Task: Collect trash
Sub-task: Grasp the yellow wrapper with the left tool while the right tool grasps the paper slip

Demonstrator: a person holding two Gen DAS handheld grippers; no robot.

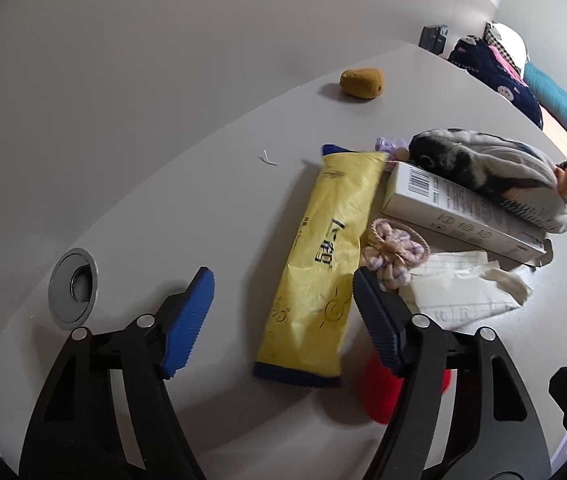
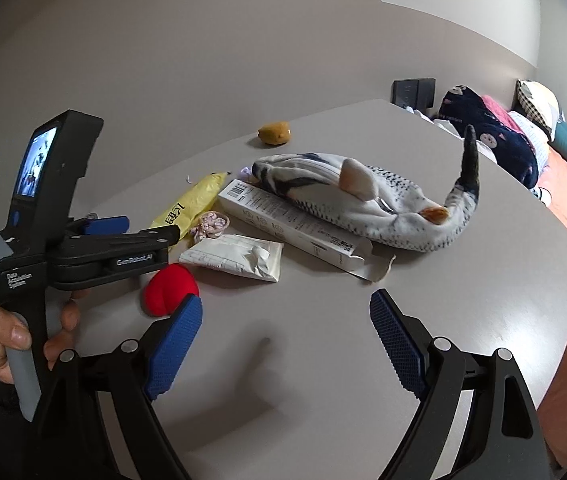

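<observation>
Your left tongs (image 1: 283,312) are wide open w/ nothing in them. The yellow wrapper (image 1: 319,264) lies right between the blue tips. By the right tip sit a purple hair tie (image 1: 393,254) and a crumpled paper pack (image 1: 463,288), touching. Past them, an opened white box (image 1: 459,212) lies under the fish plushie (image 1: 495,172). A red plush ball (image 2: 171,288) sits by your right tongs' (image 2: 287,340) left tip; those are wide open too, empty. Looks like no trash picked up yet. No bin or bag in view, so can't tell where it goes.
</observation>
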